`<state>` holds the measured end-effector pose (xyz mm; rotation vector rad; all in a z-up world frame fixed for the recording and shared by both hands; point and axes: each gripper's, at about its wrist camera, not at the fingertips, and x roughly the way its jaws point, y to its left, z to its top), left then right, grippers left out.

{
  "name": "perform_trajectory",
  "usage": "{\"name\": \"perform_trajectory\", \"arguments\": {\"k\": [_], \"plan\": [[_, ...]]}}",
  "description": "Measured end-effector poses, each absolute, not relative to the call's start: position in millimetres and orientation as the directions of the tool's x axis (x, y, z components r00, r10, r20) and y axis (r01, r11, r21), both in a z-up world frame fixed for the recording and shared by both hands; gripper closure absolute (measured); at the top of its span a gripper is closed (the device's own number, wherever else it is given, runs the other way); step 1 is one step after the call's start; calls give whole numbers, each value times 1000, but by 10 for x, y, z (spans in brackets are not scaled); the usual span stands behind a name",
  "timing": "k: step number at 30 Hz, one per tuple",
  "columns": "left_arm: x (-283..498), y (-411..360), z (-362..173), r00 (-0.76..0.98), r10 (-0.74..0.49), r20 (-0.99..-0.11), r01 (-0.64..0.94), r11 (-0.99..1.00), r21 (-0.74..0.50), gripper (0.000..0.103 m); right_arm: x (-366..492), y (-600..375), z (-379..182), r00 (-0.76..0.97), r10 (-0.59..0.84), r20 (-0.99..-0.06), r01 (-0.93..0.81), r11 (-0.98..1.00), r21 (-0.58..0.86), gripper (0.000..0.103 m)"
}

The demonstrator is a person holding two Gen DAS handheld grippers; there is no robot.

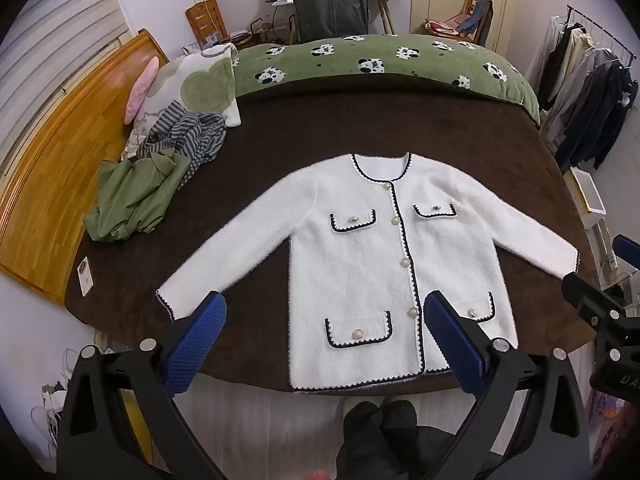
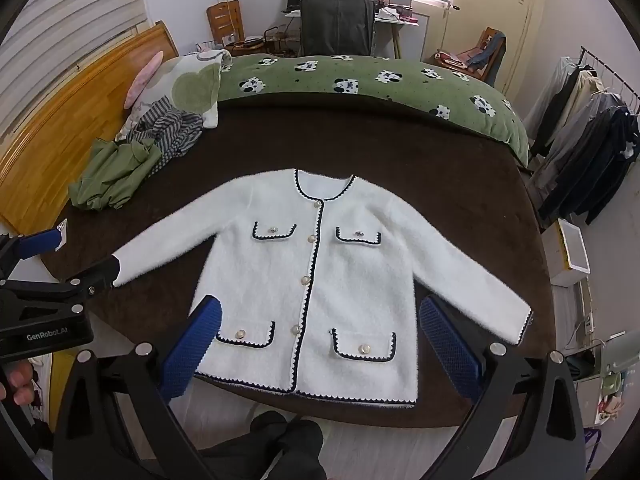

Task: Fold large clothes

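A white fuzzy cardigan [image 1: 360, 256] with navy trim, pearl buttons and several pockets lies flat and face up on the dark brown blanket [image 1: 360, 128], sleeves spread out to both sides. It also shows in the right wrist view [image 2: 320, 272]. My left gripper [image 1: 326, 320] is open and empty, held above the cardigan's hem near the bed's front edge. My right gripper [image 2: 320, 324] is open and empty, also above the hem. The right gripper shows at the right edge of the left wrist view [image 1: 600, 300]; the left gripper shows at the left edge of the right wrist view [image 2: 52, 272].
A crumpled green garment [image 1: 136, 200] and a striped garment [image 1: 192, 136] lie at the bed's left, by a pillow [image 1: 196, 84]. A green panda quilt [image 1: 380, 64] lies along the far side. A wooden headboard [image 1: 60, 152] is left, a clothes rack [image 1: 588, 100] right.
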<state>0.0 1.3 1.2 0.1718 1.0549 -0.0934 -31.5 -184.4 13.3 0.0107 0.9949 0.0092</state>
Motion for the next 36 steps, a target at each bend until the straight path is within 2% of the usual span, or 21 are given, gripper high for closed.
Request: {"name": "perform_trajectory", "arguments": {"k": [36], "plan": [[14, 188, -4, 474, 30, -880, 85, 993, 79, 6, -338, -1752, 188, 550, 18, -835, -8, 1000, 16, 5]]}}
